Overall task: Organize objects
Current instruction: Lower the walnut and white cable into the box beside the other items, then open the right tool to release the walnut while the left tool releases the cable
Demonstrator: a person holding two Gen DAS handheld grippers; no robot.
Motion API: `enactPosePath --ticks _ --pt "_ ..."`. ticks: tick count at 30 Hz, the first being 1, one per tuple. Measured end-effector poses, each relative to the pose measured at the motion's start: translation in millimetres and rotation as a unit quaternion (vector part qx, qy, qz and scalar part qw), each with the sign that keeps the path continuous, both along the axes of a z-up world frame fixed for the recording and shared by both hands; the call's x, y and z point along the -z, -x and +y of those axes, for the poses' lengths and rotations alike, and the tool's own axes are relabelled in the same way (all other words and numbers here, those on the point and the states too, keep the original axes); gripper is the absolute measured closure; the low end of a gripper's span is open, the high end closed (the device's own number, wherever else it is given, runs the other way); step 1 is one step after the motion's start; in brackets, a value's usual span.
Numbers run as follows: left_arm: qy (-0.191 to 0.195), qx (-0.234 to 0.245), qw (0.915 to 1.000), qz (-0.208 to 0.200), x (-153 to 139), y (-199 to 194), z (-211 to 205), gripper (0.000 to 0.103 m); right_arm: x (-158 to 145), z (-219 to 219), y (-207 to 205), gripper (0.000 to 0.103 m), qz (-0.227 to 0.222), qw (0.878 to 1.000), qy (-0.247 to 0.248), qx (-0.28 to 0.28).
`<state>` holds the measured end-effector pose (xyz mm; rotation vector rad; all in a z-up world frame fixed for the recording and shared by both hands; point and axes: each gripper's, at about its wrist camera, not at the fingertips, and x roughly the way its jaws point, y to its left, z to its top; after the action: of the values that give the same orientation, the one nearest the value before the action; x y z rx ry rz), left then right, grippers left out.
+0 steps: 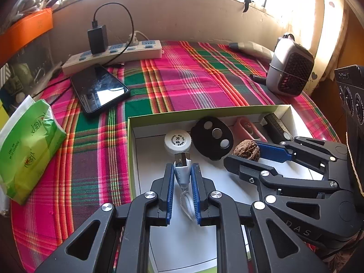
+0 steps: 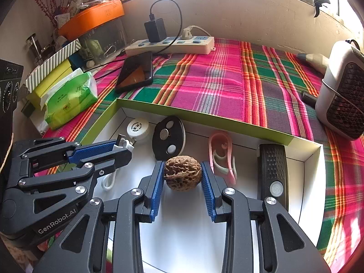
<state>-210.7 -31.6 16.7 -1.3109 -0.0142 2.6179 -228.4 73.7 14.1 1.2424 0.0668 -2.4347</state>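
My left gripper (image 1: 182, 166) is shut on a white USB cable (image 1: 182, 173), whose metal plug sticks out past the fingertips while the cord hangs below. It hovers low over the white floor of a green-rimmed open box (image 1: 204, 111). My right gripper (image 2: 182, 163) is shut on a brown walnut (image 2: 182, 173), just above the box floor (image 2: 182, 227). The two grippers sit side by side. Along the box's far wall lie a white round cap (image 2: 138, 128), a black oval disc (image 2: 168, 137), a pink clip (image 2: 221, 154) and a black bar-shaped device (image 2: 274, 170).
A plaid cloth (image 2: 216, 79) covers the table. On it lie a dark phone (image 1: 100, 88), a power strip (image 1: 113, 55) with a black charger, a green tissue pack (image 1: 29, 145) at the left and a small grey heater (image 1: 289, 68) at the right.
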Motion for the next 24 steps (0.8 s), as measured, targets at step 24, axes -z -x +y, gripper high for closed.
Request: enactPosePath --ticks 24 --pt "0.011 -0.003 0.9999 -0.002 0.0 -0.2 1.7 0.087 0.4 2.7 -1.2 0.069 0.003 1.0 0.006 0.004"
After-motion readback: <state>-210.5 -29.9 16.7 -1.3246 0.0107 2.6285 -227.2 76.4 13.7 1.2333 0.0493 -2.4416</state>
